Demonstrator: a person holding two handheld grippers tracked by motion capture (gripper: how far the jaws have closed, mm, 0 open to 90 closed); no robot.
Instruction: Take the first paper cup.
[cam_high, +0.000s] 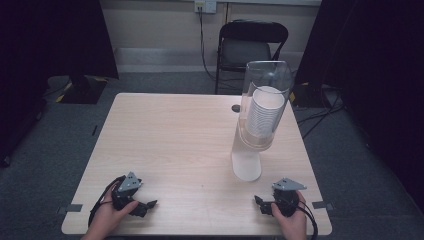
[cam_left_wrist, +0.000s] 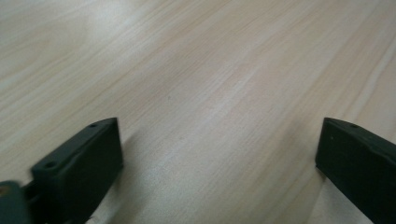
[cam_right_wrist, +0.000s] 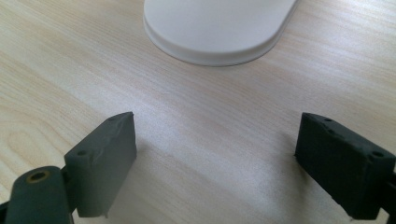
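Observation:
A tall clear tube dispenser (cam_high: 260, 110) on a white base (cam_high: 246, 167) stands right of the table's centre, holding a stack of white paper cups (cam_high: 264, 117). My left gripper (cam_high: 148, 204) rests open near the front left edge, held by a hand. In the left gripper view its jaws stand wide apart over bare wood, my left gripper (cam_left_wrist: 219, 154) with nothing between them. My right gripper (cam_high: 258, 201) rests open near the front right edge. In the right gripper view my right gripper (cam_right_wrist: 215, 154) points at the white base (cam_right_wrist: 217, 28), a short way off.
The light wooden table (cam_high: 170, 145) has bare surface across its left and middle. A black folding chair (cam_high: 248, 47) stands behind the far edge. Dark curtains hang at both sides, and cables run on the grey floor at the right.

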